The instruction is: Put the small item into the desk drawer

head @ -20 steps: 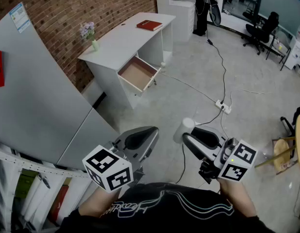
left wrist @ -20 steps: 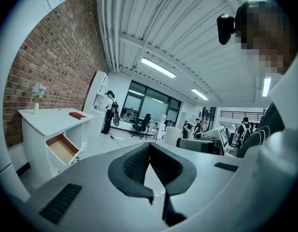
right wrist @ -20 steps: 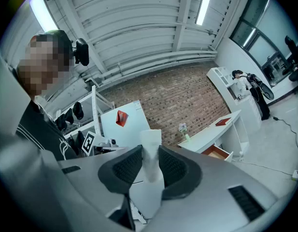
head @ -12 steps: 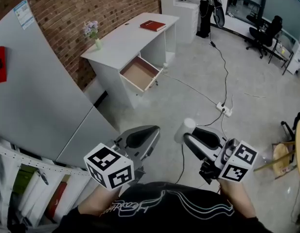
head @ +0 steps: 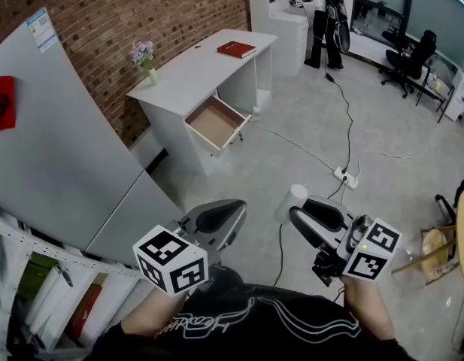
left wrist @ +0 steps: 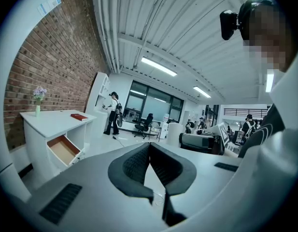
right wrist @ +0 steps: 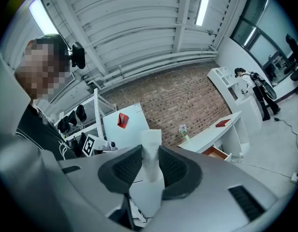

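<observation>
In the head view we found the desk (head: 188, 72) in the upper middle of the frame, its back against the brick wall (head: 119, 13) at upper left. On it a vase (head: 152, 74) stood at the left end and a book (head: 237, 49) lay at the right end; its drawer (head: 215, 122) stood open below the top, toward the frame's centre. A panel (head: 59, 149) filled the left side, with shelves (head: 36, 284) beneath it at lower left. A power strip (head: 346, 177) lay on the floor right of centre. At the bottom, the left gripper (head: 230, 210) sat left of the right gripper (head: 298, 215), with the small item (head: 290, 200) between the latter's jaws.
</observation>
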